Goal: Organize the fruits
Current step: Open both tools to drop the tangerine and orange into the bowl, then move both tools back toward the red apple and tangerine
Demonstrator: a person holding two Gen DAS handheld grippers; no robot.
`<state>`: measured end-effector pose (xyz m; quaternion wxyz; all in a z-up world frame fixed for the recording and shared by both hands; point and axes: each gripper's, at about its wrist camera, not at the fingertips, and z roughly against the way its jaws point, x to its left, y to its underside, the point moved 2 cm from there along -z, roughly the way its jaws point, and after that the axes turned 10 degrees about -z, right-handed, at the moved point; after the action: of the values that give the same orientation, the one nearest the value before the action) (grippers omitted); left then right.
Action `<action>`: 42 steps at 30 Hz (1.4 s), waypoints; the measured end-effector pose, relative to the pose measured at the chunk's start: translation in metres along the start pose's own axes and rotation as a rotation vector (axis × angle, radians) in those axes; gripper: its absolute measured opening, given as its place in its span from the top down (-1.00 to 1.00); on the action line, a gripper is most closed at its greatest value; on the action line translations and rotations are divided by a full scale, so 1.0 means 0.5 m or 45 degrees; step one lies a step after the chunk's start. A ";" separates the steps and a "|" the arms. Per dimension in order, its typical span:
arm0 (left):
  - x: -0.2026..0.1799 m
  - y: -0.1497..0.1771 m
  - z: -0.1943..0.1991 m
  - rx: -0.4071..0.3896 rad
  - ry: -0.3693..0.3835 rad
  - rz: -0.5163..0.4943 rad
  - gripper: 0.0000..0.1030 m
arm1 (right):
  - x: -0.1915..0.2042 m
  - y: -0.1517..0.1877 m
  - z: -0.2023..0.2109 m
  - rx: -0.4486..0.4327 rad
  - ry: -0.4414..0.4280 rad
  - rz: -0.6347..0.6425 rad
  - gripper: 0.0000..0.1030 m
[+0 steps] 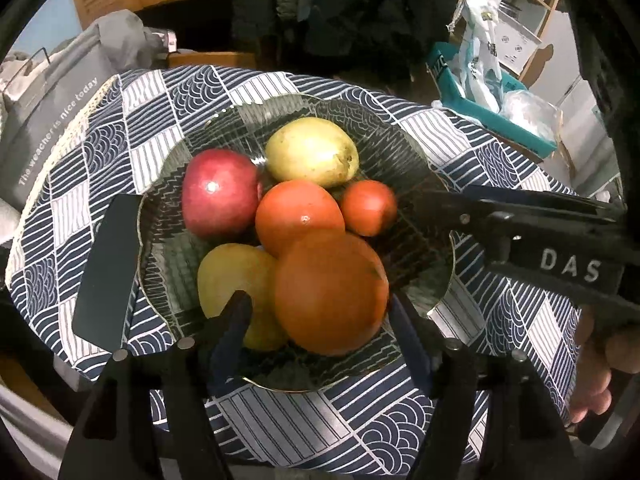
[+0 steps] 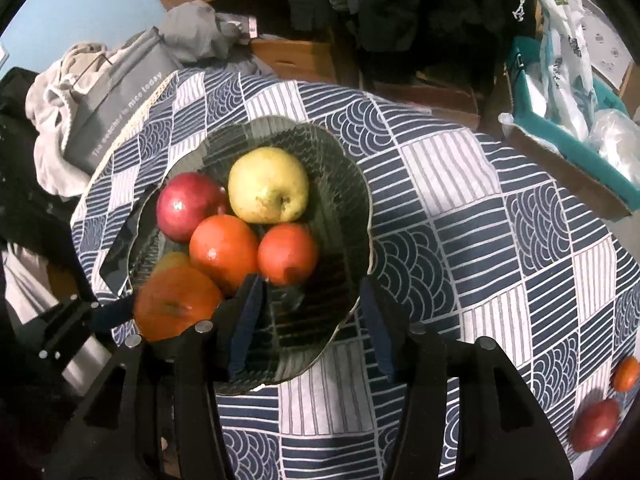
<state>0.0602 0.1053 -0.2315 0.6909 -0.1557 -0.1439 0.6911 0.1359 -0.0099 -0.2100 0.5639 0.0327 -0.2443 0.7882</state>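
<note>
A dark glass bowl [image 1: 416, 168] on the patterned tablecloth holds a red apple [image 1: 220, 194], a yellow-green apple [image 1: 312, 152], two small oranges [image 1: 298, 216] [image 1: 368, 208] and a yellow fruit [image 1: 230, 276]. My left gripper [image 1: 320, 312] is shut on a large orange [image 1: 332, 292] just above the bowl's near side. My right gripper [image 2: 312, 320] is open and empty over the bowl's [image 2: 344, 184] near right part. The large orange [image 2: 176, 304] shows at left in the right wrist view. A red apple [image 2: 594, 426] and a small orange [image 2: 626, 374] lie on the cloth at far right.
A dark phone [image 1: 106, 272] lies left of the bowl. A grey bag [image 1: 52, 120] stands off the table's left edge. A teal box [image 2: 560, 128] with plastic bags sits beyond the right edge. The right gripper's body [image 1: 560, 248] reaches in from the right.
</note>
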 end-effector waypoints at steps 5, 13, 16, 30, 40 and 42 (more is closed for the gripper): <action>0.007 -0.005 0.014 -0.030 -0.009 0.034 -0.49 | -0.010 -0.004 0.014 -0.022 0.012 -0.011 -0.01; -0.002 -0.021 0.040 -0.073 0.001 0.049 -0.49 | -0.028 -0.006 0.060 -0.094 0.103 -0.012 -0.06; -0.014 -0.029 0.052 -0.096 -0.001 0.036 -0.49 | -0.035 -0.005 0.086 -0.132 0.140 -0.011 -0.08; -0.102 -0.059 0.113 -0.207 -0.006 -0.100 -0.49 | -0.093 0.017 0.216 -0.294 0.356 -0.032 -0.20; -0.173 -0.077 0.152 -0.265 0.044 -0.155 -0.55 | -0.154 0.061 0.294 -0.356 0.433 -0.086 -0.25; -0.188 -0.078 0.154 -0.268 0.049 -0.169 -0.55 | -0.170 0.073 0.307 -0.365 0.448 -0.099 -0.26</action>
<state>0.0636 0.0126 -0.1435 0.7176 -0.2310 -0.2123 0.6218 0.0995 -0.1578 -0.1155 0.6266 -0.1761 -0.2502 0.7167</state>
